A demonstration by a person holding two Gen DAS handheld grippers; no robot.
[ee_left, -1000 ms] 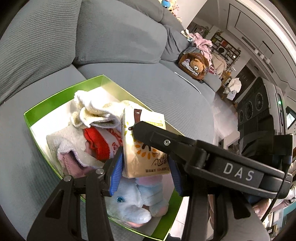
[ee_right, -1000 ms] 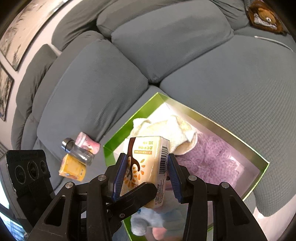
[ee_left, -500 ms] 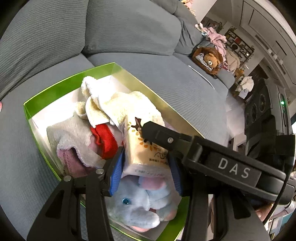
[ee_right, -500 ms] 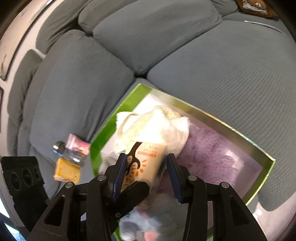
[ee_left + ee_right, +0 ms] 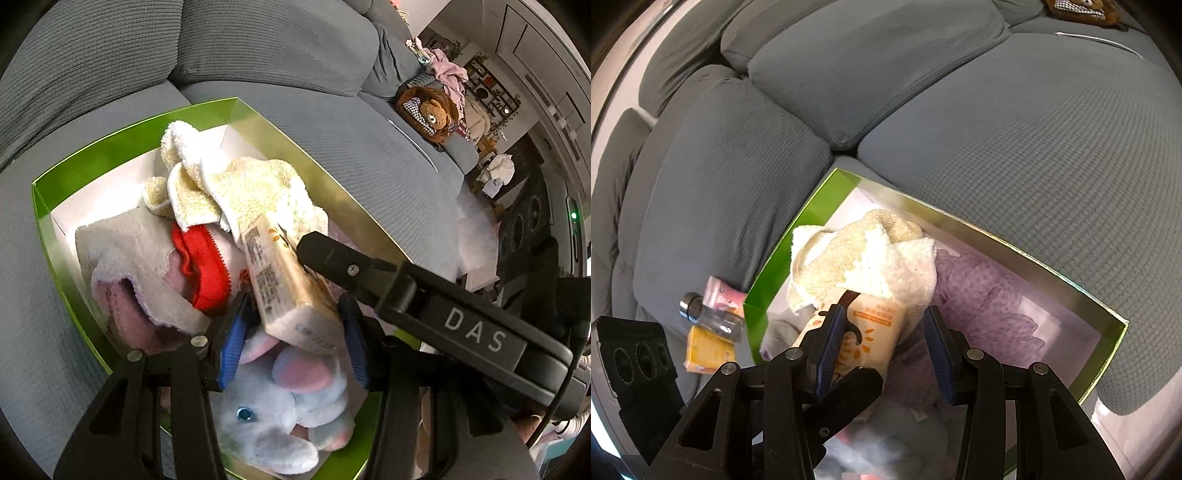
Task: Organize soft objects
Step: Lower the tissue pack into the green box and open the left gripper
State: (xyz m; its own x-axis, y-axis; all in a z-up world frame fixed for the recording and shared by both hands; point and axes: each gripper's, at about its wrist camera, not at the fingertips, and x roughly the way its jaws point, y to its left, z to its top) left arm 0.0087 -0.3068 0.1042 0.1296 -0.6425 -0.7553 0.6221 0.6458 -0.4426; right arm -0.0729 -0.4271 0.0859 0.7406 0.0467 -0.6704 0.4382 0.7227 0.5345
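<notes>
The left claw [image 5: 293,314] is opening, with the near end of the pack [image 5: 280,280] between its blue pads; a thin dark gap shows at the 9 o'clock pad, so it looks loose rather than pinched. The right claw [image 5: 882,325] is part spread around the same pack. In its own view the 9 o'clock pad sits against the pack and the 3 o'clock pad stands clear of it.

The pack lies tilted inside the box [image 5: 110,147]. In the left view its long axis runs from 5 o'clock, at the pads, up to 11 o'clock, where its far end meets the towel [image 5: 240,188]. Its near end rests over the elephant [image 5: 280,417]. One right finger crosses its top from 3 o'clock.

Both claws are at the pack, neither nearer. The next move is likely a withdrawal, each claw backing toward its own 6 o'clock along the pack's axis, so that the fingers do not drag it off the pile. The box sits on the sofa [image 5: 332,147].
</notes>
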